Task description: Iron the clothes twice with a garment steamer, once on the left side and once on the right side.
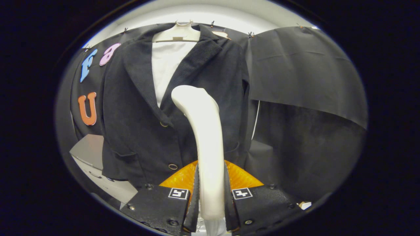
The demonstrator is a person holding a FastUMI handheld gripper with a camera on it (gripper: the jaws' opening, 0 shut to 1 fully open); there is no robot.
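Observation:
My gripper [211, 188] is shut on the white handle of the garment steamer [205, 131], both fingers pressing its sides. The steamer rises from between the fingers and curves toward the jacket; its orange water tank [241, 177] shows just beyond the fingers. A dark jacket [137, 124] over a white shirt [165, 65] hangs on a pale hanger [178, 32] straight ahead. The steamer's head is at the jacket's front, just right of the lapel opening, at about chest height; I cannot tell whether it touches the cloth.
A grey and white cabinet [88, 154] stands low, beside the jacket's hem on the left. Black cloth [305, 82] drapes the booth wall to the right of the jacket, with a thin white cord [256, 121] hanging along its edge.

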